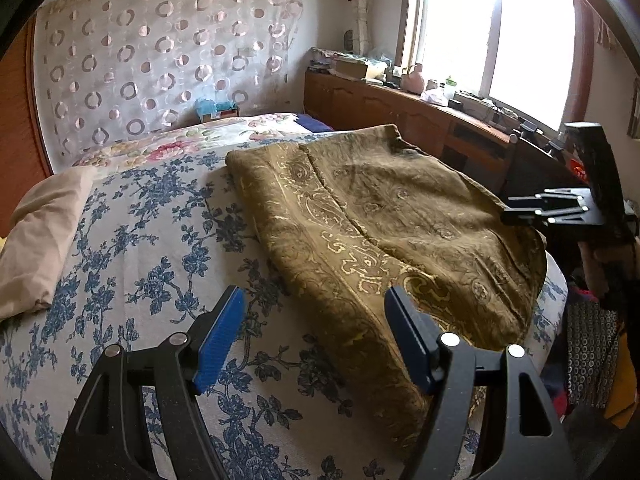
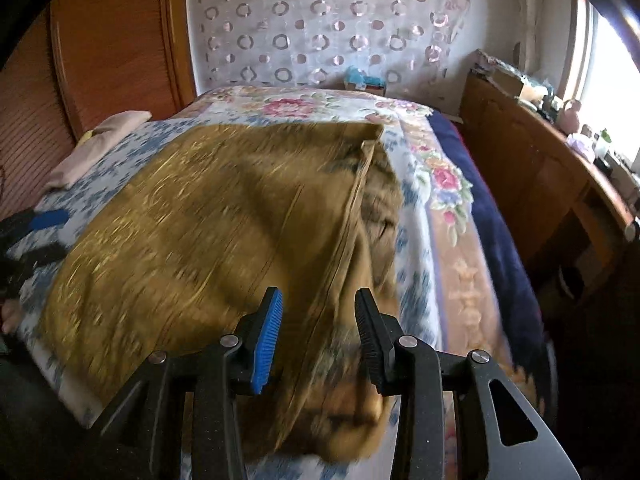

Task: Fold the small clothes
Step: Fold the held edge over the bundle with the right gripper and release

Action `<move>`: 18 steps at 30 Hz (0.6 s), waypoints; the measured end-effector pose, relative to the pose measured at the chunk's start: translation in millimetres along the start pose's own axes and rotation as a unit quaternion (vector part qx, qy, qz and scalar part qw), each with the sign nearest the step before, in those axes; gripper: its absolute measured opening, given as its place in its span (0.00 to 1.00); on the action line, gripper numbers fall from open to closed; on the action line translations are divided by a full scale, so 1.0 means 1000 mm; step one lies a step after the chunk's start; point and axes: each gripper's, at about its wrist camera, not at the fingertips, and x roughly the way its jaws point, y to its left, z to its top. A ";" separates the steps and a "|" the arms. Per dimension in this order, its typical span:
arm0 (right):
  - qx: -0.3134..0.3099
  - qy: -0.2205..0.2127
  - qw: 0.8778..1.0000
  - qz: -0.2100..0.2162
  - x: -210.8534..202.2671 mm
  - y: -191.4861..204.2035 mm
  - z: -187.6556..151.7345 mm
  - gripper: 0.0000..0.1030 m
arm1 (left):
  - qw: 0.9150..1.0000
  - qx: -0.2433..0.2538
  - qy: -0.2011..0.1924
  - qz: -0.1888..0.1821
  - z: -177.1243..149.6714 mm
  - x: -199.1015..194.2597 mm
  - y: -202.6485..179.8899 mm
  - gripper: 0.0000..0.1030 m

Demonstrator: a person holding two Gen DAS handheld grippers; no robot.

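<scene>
Here the left gripper (image 1: 312, 336) stands wide apart, empty, over the olive-brown patterned folded garment (image 1: 384, 216). Only the right view shows its raised seam fold, beneath the right gripper (image 2: 318, 336), partly spread and pinching nothing.

Bright window (image 1: 496, 36), wooden cabinet (image 1: 384, 108), circle-patterned curtain (image 1: 160, 60), floral bed (image 1: 132, 232)

In the right wrist view the brown cloth (image 2: 224, 216) is smeared by motion blur, its pattern unreadable, and its near end is hidden behind the fingers (image 2: 266, 344). On the windowsill (image 1: 460, 98) the small things are too tiny to identify.
</scene>
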 end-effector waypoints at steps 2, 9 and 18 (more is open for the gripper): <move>0.002 0.003 1.000 0.001 -0.002 0.004 -0.004 0.38 | 1.000 0.000 0.005 0.000 -0.002 0.001 -0.001 0.71; 0.008 -0.026 1.000 -0.005 -0.016 -0.001 -0.008 0.04 | 1.000 -0.003 0.009 -0.003 -0.006 -0.002 -0.006 0.71; 0.028 -0.025 0.999 -0.031 -0.029 -0.013 -0.019 0.03 | 0.999 0.002 0.031 -0.028 -0.011 0.005 -0.015 0.64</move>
